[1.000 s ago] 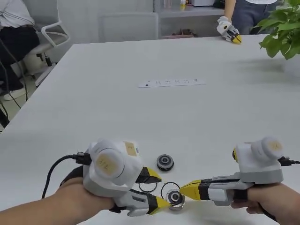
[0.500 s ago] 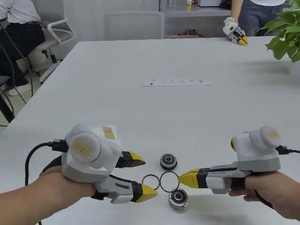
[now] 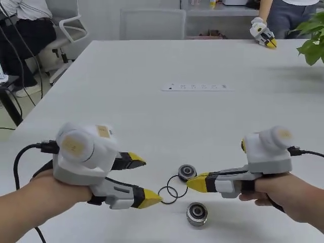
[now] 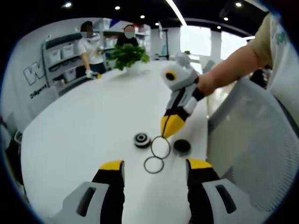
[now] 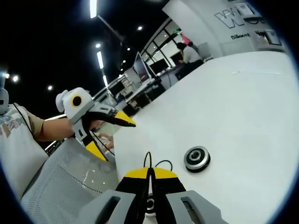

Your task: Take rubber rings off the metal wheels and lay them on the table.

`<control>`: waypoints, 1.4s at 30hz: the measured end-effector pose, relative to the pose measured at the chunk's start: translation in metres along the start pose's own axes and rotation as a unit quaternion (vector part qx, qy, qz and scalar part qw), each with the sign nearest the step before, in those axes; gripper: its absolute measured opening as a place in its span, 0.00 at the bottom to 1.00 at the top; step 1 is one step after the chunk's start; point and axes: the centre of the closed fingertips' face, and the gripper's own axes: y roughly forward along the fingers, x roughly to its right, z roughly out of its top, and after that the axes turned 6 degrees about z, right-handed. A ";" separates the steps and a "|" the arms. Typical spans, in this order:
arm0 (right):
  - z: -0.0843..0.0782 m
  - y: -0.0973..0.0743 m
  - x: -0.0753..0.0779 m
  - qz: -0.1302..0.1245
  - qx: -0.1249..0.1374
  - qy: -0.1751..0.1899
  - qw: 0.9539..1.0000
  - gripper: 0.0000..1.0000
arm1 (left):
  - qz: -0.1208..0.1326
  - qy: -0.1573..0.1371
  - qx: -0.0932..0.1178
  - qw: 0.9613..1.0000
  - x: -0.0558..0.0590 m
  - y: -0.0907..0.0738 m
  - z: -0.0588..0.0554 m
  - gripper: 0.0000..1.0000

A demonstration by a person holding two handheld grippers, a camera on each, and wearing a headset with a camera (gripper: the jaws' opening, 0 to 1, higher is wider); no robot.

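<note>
Two rubber rings are off the wheels. The loose ring (image 4: 153, 164) lies flat on the white surface (image 3: 152, 101). The held ring (image 4: 160, 147) meets it at its 1 o'clock edge in the left gripper view.

The right hand-held gripper (image 3: 191, 183) has its jaws pressed together on the rim of the held ring. In the right gripper view a thin black line runs straight into the seam between the yellow tips. I read the low, nearly flat reach as a way to set the ring beside its mate instead of dropping it.

The left hand-held gripper (image 3: 152, 180) is spread wide and carries nothing. It points at the rings from 9 o'clock, probably parked there to steady them.

In the head view the far wheel (image 3: 187, 171) sits at 1 o'clock from the rings, just beside the right tips. The near wheel (image 3: 197, 213) is at 5 o'clock, a little apart. The near wheel's outer face looks like bare metal. The far wheel is darker, and I can't tell if rubber is left on it.

My guess: with two rings and two wheels, stripping is about finished and the step in hand is the release. Next I'd open the right jaws with the ring resting on the surface, then back off toward 3 o'clock. The risk is that the thin ring sticks to a pad and lifts, or drags the loose ring along.
</note>
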 end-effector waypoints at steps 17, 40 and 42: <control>-0.007 0.018 0.019 0.004 -0.027 0.020 0.999 0.00 | 0.025 -0.022 0.002 0.999 -0.016 -0.013 -0.007 0.57; -0.022 0.024 0.035 -0.010 -0.041 0.048 0.998 0.00 | 0.023 -0.034 -0.008 0.999 -0.018 -0.011 -0.017 0.56; -0.023 0.024 0.036 -0.012 -0.041 0.049 0.998 0.00 | 0.022 -0.035 -0.010 0.999 -0.017 -0.010 -0.017 0.56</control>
